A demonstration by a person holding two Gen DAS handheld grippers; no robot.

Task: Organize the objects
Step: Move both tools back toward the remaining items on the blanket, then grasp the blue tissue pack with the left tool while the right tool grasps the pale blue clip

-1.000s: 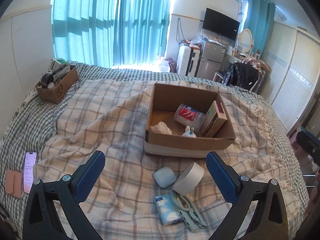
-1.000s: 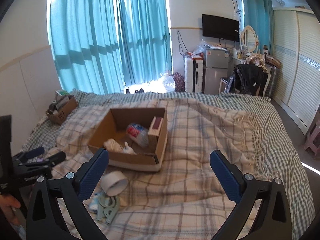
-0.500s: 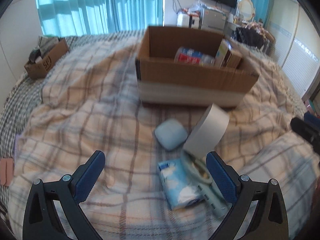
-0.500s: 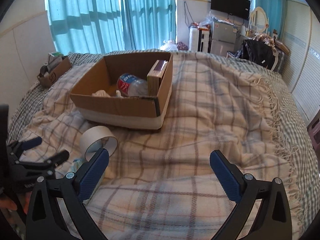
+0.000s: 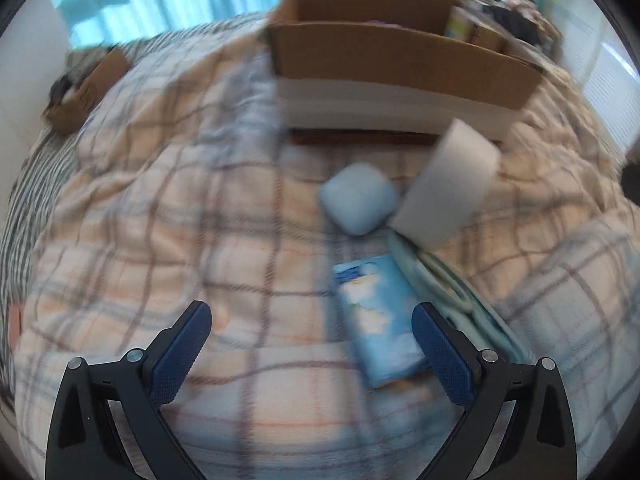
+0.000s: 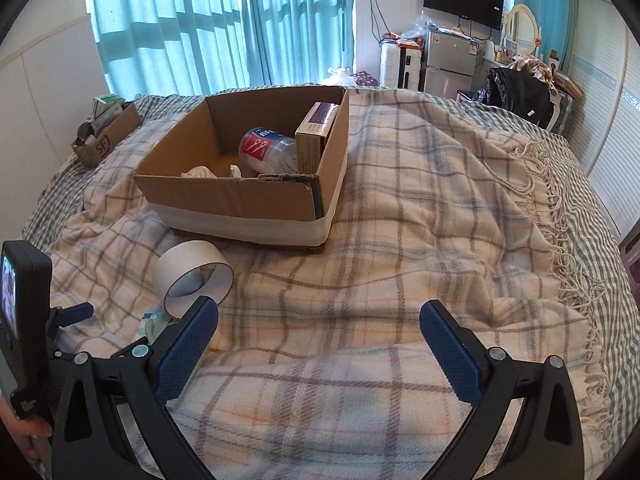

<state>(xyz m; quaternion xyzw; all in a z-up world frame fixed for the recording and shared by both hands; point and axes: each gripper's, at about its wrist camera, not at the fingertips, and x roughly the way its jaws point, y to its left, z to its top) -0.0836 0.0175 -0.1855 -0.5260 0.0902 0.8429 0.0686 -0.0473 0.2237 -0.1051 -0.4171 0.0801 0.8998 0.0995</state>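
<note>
Right wrist view, small carton (image 6: 105,142) marked "SF"

Tongs (image 5: 311,330) spread wide; tissue pack (image 5: 376,320) between.

In front of my claw, middle right of the frame, lie a soft blue case (image 5: 359,203), a white tape roll (image 5: 448,192) tipped on its edge, a blue tissue pack (image 5: 374,320) and pale green scissors (image 5: 460,300). The brown box (image 5: 400,56) sits open at the top.
</note>
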